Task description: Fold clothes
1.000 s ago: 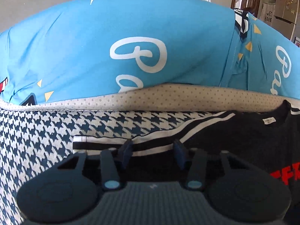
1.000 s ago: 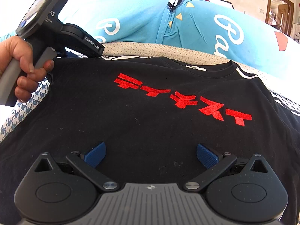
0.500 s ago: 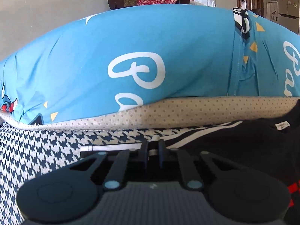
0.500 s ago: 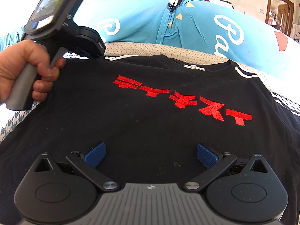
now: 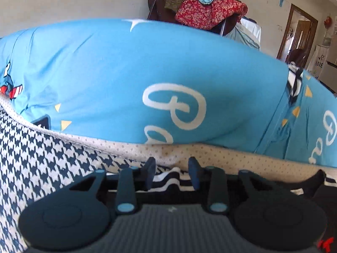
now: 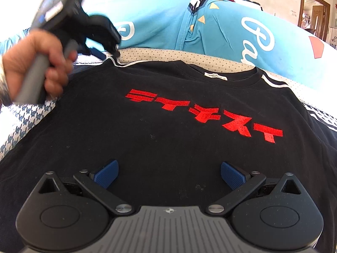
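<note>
A black T-shirt [image 6: 168,126] with red lettering is laid flat, front up, on a houndstooth-patterned cover [image 5: 38,158], directly ahead of and beneath the right gripper [image 6: 169,172]. The right gripper's blue pads are spread wide above the lower part of the shirt, and nothing is caught between them; whether the pads touch the cloth cannot be told.

The left gripper [image 5: 171,174] is seen at the shirt's striped sleeve [image 5: 168,178], whose black-and-white bands lie between its fingers. The jaws are opening, with a gap visible on each side of the cloth, so the sleeve is not pinched. In the right wrist view this gripper is blurred, held by a hand [image 6: 40,63] at the far left corner of the shirt, and its fingertips are hard to make out there.

Beyond both tools a large blue duvet [image 5: 147,80] with white script is piled on a dotted beige sheet edge [image 5: 231,156]. The shirt's right sleeve is cut off by the frame edge. Folded clothes [image 5: 208,8] are stacked on a chair far behind, only partly visible.
</note>
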A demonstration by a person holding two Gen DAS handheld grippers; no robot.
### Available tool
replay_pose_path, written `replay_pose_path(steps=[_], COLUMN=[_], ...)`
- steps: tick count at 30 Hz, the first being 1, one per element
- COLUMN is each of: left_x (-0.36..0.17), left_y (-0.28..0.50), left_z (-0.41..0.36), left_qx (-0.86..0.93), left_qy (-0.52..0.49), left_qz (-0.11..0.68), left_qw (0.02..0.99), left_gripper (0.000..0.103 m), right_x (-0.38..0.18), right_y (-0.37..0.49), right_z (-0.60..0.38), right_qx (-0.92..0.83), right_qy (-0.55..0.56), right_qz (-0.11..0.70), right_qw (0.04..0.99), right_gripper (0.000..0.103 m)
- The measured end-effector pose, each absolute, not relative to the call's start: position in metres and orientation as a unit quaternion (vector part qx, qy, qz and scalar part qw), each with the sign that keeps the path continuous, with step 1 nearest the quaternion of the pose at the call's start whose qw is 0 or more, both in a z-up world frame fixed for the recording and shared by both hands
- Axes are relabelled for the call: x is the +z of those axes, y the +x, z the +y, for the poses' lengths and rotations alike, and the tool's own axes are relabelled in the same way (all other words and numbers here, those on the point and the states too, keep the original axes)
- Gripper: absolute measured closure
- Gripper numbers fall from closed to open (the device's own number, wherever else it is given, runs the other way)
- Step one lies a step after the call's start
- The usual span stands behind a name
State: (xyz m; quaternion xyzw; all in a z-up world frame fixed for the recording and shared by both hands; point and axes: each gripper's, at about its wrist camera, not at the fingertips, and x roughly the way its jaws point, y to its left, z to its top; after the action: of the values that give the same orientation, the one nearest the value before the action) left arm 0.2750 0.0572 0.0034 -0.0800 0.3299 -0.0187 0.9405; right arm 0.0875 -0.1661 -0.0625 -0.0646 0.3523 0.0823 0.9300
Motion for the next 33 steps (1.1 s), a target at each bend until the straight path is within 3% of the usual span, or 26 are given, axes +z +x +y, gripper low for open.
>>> replay_pose_path(steps=[4,9,16,25,27,29,33], left_x=[0.023,0.023,0.025,0.019,0.014,0.008,-0.012], left_y=[0.255,0.224,0.183,0.176,0.177,0.179,0.186], left_z=[0.068,0.085,0.122,0.075,0.061,0.05,0.05], left_qx=[-0.025,-0.004,0.021,-0.037,-0.048,-0.054,-0.029], left_qy=[-0.07,-0.04,-0.132,-0.103,-0.077,-0.053,-0.04], left_qz=[0.321,0.336,0.345,0.336,0.333,0.337,0.372], left_qw=[0.944,0.941,0.929,0.935,0.939,0.938,0.927], left_gripper=[0.052,0.052,0.052,0.048,0.045,0.035,0.033], right_x=[-0.062,-0.062,-0.062,-0.062,-0.062,-0.062,-0.062], right_y=[0.088,0.088,0.088,0.087,0.087,0.087,0.086], right_z=[-0.165,-0.165,-0.165,-0.164,-0.164,-0.164,-0.164], right_qx=[0.081,0.08,0.077,0.075,0.075,0.075,0.076], right_qy=[-0.065,-0.066,-0.066,-0.066,-0.065,-0.065,-0.064], right_qz=[0.352,0.353,0.353,0.352,0.352,0.352,0.353], right_qw=[0.93,0.93,0.93,0.931,0.931,0.931,0.93], right_gripper=[0.0,0.0,0.0,0.0,0.0,0.0,0.0])
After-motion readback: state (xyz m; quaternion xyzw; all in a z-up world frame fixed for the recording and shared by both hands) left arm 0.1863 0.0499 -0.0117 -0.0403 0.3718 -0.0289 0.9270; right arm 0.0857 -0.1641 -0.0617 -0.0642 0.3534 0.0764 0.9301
